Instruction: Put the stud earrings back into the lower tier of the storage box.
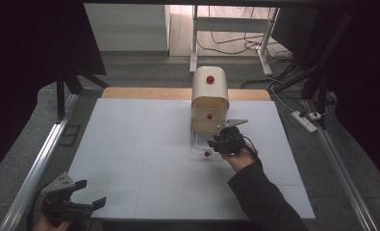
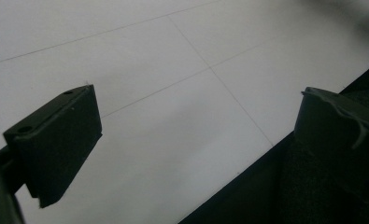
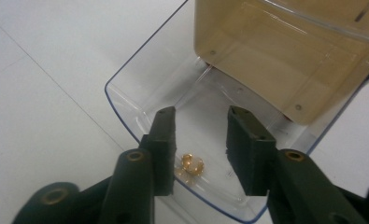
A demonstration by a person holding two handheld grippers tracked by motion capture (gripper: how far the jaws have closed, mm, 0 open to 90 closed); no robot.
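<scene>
A small gold ring point(image 3: 192, 164) lies on the floor of a clear drawer point(image 3: 126, 105), just below and between the tips of the right gripper point(image 3: 202, 122), nearer its left jaw. The 2 jaws are spread and hold nothing, probably lined up to pinch the ring. The drawer is pulled out from a small wooden cabinet point(image 1: 209, 96) with red knobs, straight ahead of that gripper. The left gripper point(image 2: 191, 121) hovers over the white table point(image 2: 173, 56), jaws wide apart and empty, apparently parked.
</scene>
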